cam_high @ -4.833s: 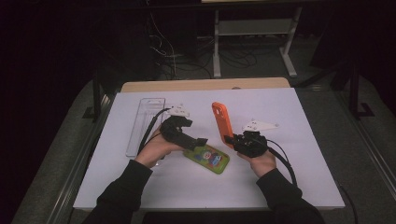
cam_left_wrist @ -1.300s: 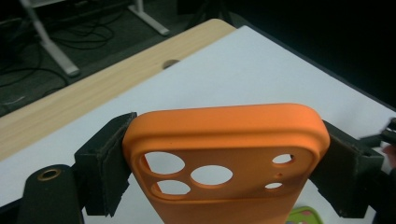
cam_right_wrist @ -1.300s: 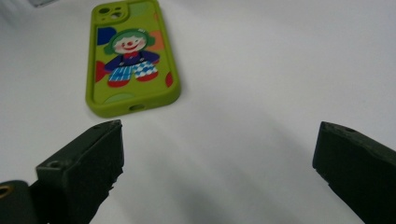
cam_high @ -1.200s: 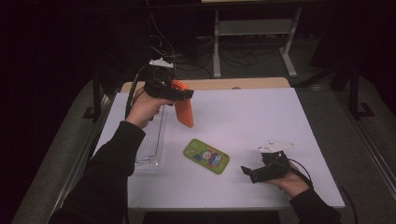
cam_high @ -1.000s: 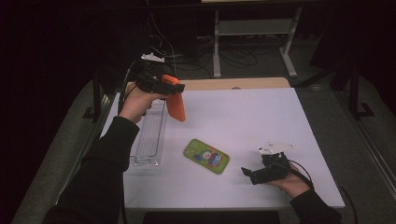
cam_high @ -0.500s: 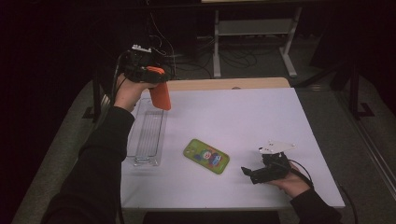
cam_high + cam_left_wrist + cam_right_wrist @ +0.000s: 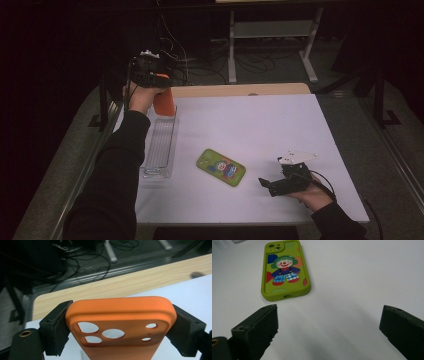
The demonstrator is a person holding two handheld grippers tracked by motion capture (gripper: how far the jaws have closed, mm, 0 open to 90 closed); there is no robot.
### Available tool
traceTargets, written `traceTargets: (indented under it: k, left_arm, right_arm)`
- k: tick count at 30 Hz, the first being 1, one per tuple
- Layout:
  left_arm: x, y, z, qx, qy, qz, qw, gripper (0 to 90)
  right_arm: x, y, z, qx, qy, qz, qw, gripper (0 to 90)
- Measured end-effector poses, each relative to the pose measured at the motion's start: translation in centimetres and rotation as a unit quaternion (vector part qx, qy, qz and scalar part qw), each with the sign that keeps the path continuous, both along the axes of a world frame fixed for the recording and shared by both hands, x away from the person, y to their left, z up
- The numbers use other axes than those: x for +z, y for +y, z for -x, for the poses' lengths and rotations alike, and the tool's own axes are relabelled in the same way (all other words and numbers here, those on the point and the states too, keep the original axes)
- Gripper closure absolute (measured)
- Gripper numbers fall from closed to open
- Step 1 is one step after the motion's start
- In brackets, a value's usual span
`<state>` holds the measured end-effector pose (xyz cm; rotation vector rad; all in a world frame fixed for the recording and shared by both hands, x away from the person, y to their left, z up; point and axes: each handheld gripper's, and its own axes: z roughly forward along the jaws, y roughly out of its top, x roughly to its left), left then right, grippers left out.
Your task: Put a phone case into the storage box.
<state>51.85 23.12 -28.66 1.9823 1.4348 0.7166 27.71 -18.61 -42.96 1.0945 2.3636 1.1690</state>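
Left tool point(image 7: 152, 80), clamped on orange case point(image 7: 163, 101), now carried to tray point(image 7: 159, 145) far end; drop-in likely next. Right tool point(image 7: 272, 184) wide, idle near green case point(image 7: 221, 167).

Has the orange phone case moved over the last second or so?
Yes. The left gripper has carried the orange case leftward, and it now hangs over the far end of the clear tray.
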Motion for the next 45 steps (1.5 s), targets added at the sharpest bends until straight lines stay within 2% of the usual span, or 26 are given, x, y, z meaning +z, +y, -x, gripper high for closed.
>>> traceTargets:
  k: [3,5,10,11,21,26,45]
  left_arm:
    - [-0.8,0.3,-0.6,0.016,0.01,-0.011,0.9998,15.2]
    - [-1.3,0.3,-0.8,0.027,0.012,-0.002,0.9996,15.1]
    - [-2.6,0.2,-1.1,0.045,0.013,-0.011,0.9988,14.9]
    - [-2.8,0.3,-1.1,0.045,0.021,-0.018,0.9986,14.9]
    - [-4.4,-0.1,-1.3,0.057,0.025,-0.026,0.9977,14.5]
    - [-5.1,-0.2,-1.6,0.063,0.034,-0.031,0.9969,14.4]
    - [-6.3,-0.7,-2.2,0.072,0.017,-0.036,0.9966,12.6]
  right_arm:
    - [0.0,0.0,0.0,0.0,-0.004,-0.001,1.0,1.2]
    - [0.0,0.0,0.0,0.0,-0.004,0.0,1.0,1.2]
    - [0.1,-0.2,0.0,0.001,-0.007,0.0,1.0,1.2]
    - [0.1,-0.2,0.0,0.002,-0.005,-0.001,1.0,1.2]
    - [0.2,-0.1,0.1,0.002,-0.004,-0.002,1.0,1.2]
    - [0.1,-0.1,0.0,0.001,-0.003,-0.004,1.0,1.2]
    - [0.1,-0.3,0.0,0.0,-0.004,-0.004,1.0,1.2]
